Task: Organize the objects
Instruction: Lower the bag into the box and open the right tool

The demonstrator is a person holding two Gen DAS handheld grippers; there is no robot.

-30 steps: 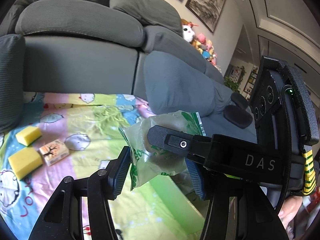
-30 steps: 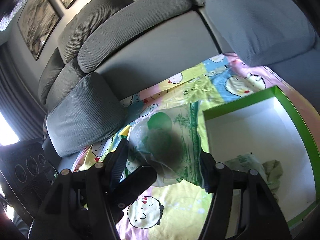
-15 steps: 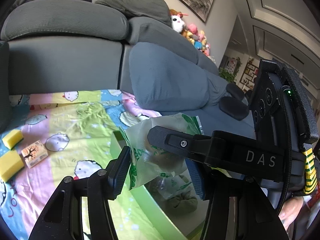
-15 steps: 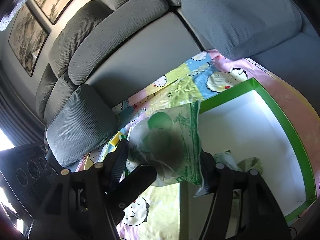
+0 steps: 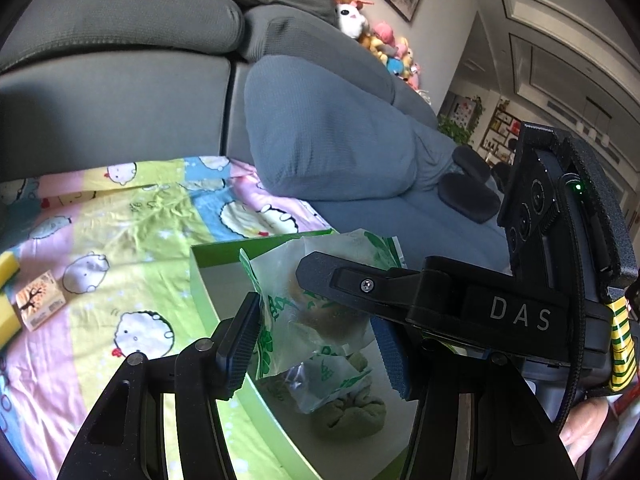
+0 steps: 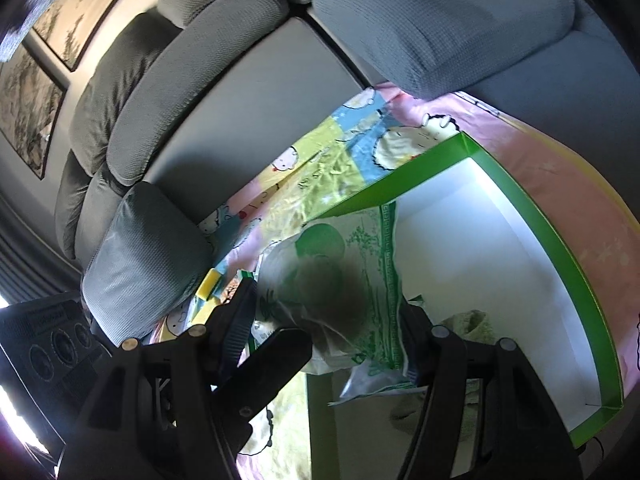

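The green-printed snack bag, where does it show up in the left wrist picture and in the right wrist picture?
Left wrist: the snack bag sits low and centre, between the fingers, above the green box.
Right wrist: the snack bag is centre, slightly low, between the fingers, over the green box's left edge.
Shared landmark: the cartoon blanket under the box.

cartoon blanket (image 5: 132,216) over the sofa seat; green box (image 5: 200,280) on it, small printed box (image 5: 40,305) and yellow sponges (image 5: 8,267) left of green box

Box (image 5: 208,292) on blanket (image 5: 120,216), before sofa (image 5: 120,92)
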